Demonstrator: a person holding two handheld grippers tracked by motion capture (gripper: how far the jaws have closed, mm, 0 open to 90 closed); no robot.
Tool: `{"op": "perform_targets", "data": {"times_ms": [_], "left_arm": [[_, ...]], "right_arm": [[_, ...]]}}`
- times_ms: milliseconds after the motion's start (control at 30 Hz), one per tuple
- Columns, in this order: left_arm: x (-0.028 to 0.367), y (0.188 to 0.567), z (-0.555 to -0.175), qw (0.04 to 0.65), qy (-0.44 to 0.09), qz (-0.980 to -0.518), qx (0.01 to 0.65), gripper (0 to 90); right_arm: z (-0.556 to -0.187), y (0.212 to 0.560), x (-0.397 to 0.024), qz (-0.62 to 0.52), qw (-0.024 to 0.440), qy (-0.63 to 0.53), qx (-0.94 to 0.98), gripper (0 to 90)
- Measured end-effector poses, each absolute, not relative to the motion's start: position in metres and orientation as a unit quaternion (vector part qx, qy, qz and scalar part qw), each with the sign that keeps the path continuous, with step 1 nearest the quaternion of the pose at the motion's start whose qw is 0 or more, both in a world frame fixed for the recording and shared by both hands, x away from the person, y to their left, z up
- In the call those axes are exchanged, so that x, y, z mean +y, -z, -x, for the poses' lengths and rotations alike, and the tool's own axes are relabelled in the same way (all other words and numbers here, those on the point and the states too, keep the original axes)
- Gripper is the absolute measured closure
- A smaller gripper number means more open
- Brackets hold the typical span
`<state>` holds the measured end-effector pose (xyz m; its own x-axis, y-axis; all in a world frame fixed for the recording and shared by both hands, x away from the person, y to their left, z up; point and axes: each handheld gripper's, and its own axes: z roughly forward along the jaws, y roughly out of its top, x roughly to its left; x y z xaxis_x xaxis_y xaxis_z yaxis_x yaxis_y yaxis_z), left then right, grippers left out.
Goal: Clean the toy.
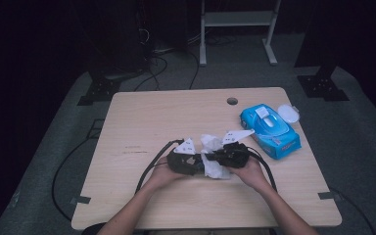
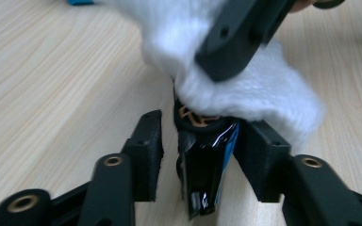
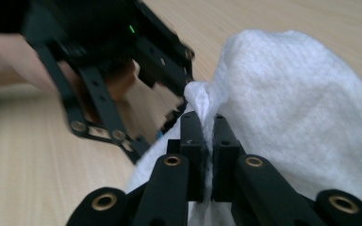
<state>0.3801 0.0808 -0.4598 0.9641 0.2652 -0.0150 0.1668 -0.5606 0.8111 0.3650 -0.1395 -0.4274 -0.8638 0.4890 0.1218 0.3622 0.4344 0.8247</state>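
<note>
Near the front middle of the table (image 1: pixel 142 112), the left gripper (image 2: pixel 202 155) has a small black item (image 2: pixel 202 174) with an orange logo standing between its jaws; whether the pads actually pinch it, I can't tell. Its long axis points straight out along the jaws. Right up against its far end sits the white wipe (image 3: pixel 292 108), which the right gripper (image 3: pixel 206 136) has clenched tight. Farther right lies the blue wipes pack (image 1: pixel 270 130).

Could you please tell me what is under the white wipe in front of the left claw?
A small black object with an orange mark pokes out beneath the white wipe; its far end is covered.
</note>
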Motion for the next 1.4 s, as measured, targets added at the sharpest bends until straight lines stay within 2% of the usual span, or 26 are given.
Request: {"op": "perform_targets", "data": {"times_ms": [100, 167, 333, 400, 467, 567, 600, 667, 800, 1000, 1100, 1233, 1333, 1400], "left_arm": [[0.083, 0.461, -0.38, 0.447, -0.053, -0.884, 0.125, 51.0], [0.083, 0.461, -0.379, 0.443, -0.055, -0.886, 0.125, 50.5], [0.082, 0.46, -0.378, 0.436, -0.059, -0.889, 0.131, 47.3], [0.083, 0.461, -0.379, 0.435, -0.055, -0.888, 0.136, 45.6], [0.084, 0.461, -0.379, 0.437, -0.055, -0.887, 0.137, 47.0], [0.086, 0.461, -0.378, 0.442, -0.051, -0.886, 0.129, 57.1], [0.086, 0.461, -0.378, 0.442, -0.05, -0.886, 0.127, 61.6], [0.086, 0.462, -0.377, 0.44, -0.05, -0.888, 0.125, 67.1], [0.086, 0.461, -0.377, 0.437, -0.056, -0.889, 0.124, 69.1], [0.086, 0.461, -0.377, 0.44, -0.054, -0.887, 0.127, 69.3], [0.086, 0.461, -0.377, 0.44, -0.055, -0.887, 0.125, 69.4], [0.086, 0.461, -0.377, 0.441, -0.054, -0.887, 0.126, 69.7], [0.087, 0.461, -0.379, 0.444, -0.044, -0.885, 0.134, 69.8], [0.086, 0.461, -0.38, 0.444, -0.045, -0.885, 0.131, 69.8]], "right_arm": [[-0.364, 0.428, -0.14, -0.249, 0.063, -0.468, 0.845, 72.3], [-0.36, 0.425, -0.142, -0.244, 0.076, -0.464, 0.848, 64.1], [-0.355, 0.414, -0.148, -0.22, 0.115, -0.455, 0.855, 52.0], [-0.355, 0.412, -0.15, -0.22, 0.129, -0.453, 0.854, 50.4], [-0.356, 0.413, -0.15, -0.224, 0.135, -0.46, 0.848, 51.7], [-0.357, 0.417, -0.144, -0.221, 0.138, -0.468, 0.845, 63.5], [-0.357, 0.418, -0.142, -0.222, 0.136, -0.468, 0.845, 70.5], [-0.358, 0.421, -0.137, -0.224, 0.133, -0.459, 0.849, 76.2], [-0.361, 0.425, -0.137, -0.241, 0.132, -0.452, 0.849, 84.4], [-0.362, 0.427, -0.143, -0.278, 0.125, -0.46, 0.834, 86.3], [-0.36, 0.429, -0.131, -0.272, 0.1, -0.475, 0.831, 86.2], [-0.359, 0.428, -0.128, -0.263, 0.11, -0.468, 0.836, 86.2], [-0.365, 0.428, -0.149, -0.293, 0.139, -0.45, 0.832, 86.2], [-0.368, 0.428, -0.159, -0.313, 0.128, -0.456, 0.823, 86.3]]}}
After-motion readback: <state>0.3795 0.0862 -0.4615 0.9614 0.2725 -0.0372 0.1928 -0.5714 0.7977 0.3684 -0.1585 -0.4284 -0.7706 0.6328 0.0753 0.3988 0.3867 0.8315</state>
